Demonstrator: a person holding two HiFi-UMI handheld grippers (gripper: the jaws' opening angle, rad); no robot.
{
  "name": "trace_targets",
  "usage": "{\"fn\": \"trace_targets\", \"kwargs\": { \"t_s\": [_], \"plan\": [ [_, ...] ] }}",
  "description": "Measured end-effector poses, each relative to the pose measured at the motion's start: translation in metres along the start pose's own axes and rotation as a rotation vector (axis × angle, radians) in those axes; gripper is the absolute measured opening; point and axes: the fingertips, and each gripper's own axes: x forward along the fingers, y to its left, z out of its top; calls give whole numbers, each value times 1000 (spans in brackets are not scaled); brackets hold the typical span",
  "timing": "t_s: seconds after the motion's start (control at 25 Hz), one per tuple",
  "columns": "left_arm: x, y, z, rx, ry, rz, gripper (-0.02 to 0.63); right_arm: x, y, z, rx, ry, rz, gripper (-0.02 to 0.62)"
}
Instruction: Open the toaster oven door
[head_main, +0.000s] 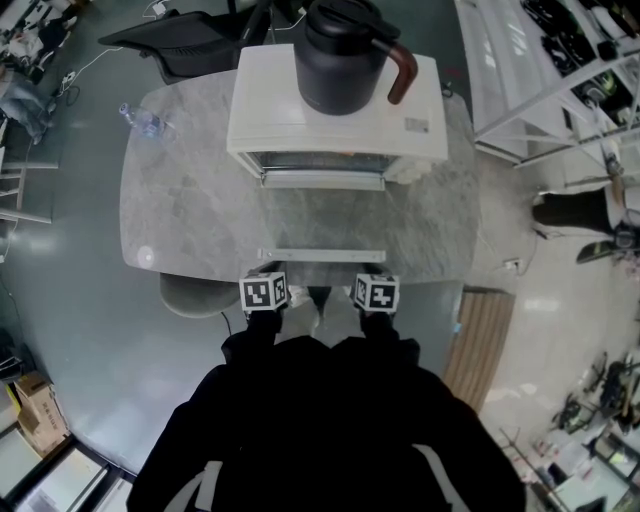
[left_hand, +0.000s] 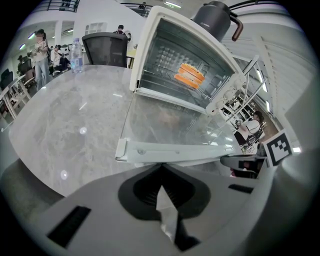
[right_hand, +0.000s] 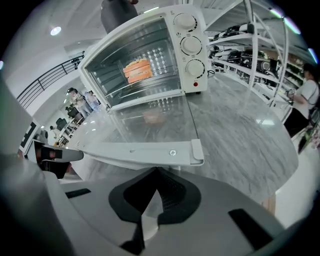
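Grey-veined marble tops the desk (head_main: 180, 200), an oblong with rounded corners standing on a glossy pale floor (head_main: 70, 300). A white toaster oven (head_main: 262, 100) sits at the far middle of the desk with a black jug (head_main: 340, 50) on its roof. Its glass door (head_main: 322, 220) is dropped fully open and lies about level over the marble, reaching toward the person. The door's white handle bar (head_main: 322, 255) ends just inside the desk's near edge. Something orange (left_hand: 189, 75) rests on the rack inside, and three knobs (right_hand: 191, 45) run down the oven's right panel.

A clear water bottle (head_main: 145, 122) lies near the far left corner, well apart from the oven. A black office chair (head_main: 190, 40) stands behind that corner, white shelving (head_main: 540, 70) runs along the right of the room, and a person (head_main: 575, 210) stands beside it.

The left tongs (left_hand: 163, 164) and right tongs (right_hand: 157, 167) sit side by side at the near edge, each with its jaws pressed together and nothing between them. Their tips come right up to the underside of the handle bar, left tongs near its left end and right tongs near its right; whether they touch it cannot be told.

Bare marble lies open on both sides of the lowered door. A round grey stool (head_main: 195, 295) sits tucked under the near left edge, and a slatted wooden panel (head_main: 480, 340) lies on the floor to the right.
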Motion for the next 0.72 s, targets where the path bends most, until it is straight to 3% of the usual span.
{"fn": "trace_targets", "kwargs": {
  "t_s": [0.72],
  "plan": [
    [-10, -6, -7, 7, -8, -7, 3, -24, -5, -9, 60, -28, 42, -5]
  ]
}}
